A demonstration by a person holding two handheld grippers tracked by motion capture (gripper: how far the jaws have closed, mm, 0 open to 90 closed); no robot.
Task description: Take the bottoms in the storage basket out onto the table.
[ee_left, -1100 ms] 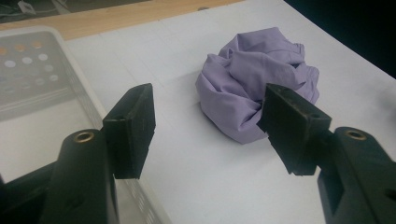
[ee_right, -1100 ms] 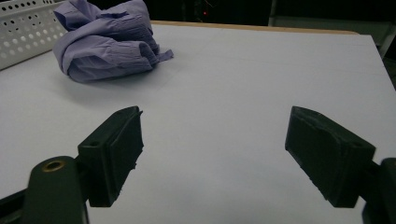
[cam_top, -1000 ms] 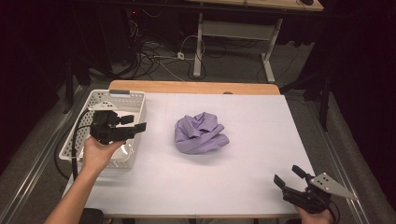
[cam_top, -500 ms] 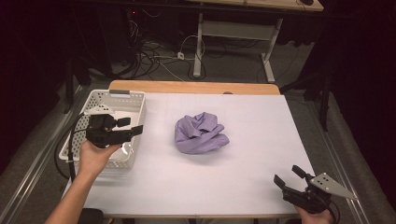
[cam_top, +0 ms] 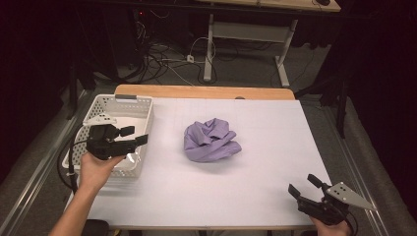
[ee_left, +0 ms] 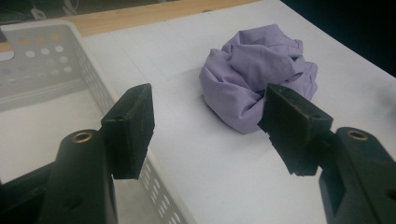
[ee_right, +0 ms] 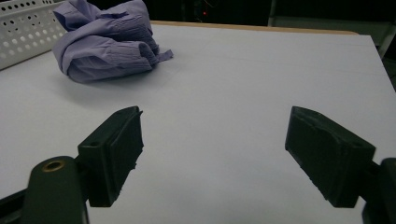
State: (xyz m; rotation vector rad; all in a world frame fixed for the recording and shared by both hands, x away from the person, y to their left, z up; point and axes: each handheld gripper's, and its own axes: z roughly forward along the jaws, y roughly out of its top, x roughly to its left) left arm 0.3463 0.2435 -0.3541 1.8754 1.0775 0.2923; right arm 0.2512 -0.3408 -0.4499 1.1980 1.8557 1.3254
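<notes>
Looking down from the high view, the crumpled purple shirt [cam_top: 211, 142] lay near the middle of the white table [cam_top: 255, 187], well apart from both tools. The left gripper [cam_top: 134, 135] hovered over the near corner of the white perforated basket [cam_top: 129, 101], its jaws spread with nothing between them and aimed across the table toward the shirt, which lay to that gripper's right and a little farther from the person. The right gripper [cam_top: 305, 184] sat at the near right edge of the table, jaws wide and empty, pointing up the table and leftward; by my judgement the left gripper was the nearer of the two to the bundle. The bundle was roughly round, slightly longer across the table than deep. Beyond the table's wooden far edge were grey floor, tangled cables and the legs of another desk in a dark room. In the left gripper view, the shirt [ee_left: 261, 77] showed between and beyond the open jaws, shifted toward the right jaw, with the basket wall [ee_left: 100, 88] at the left. In the right gripper view, the shirt [ee_right: 109, 39] lay far off at the upper left, beside the basket [ee_right: 23, 28], bare white tabletop stretching between the wide jaws.
</notes>
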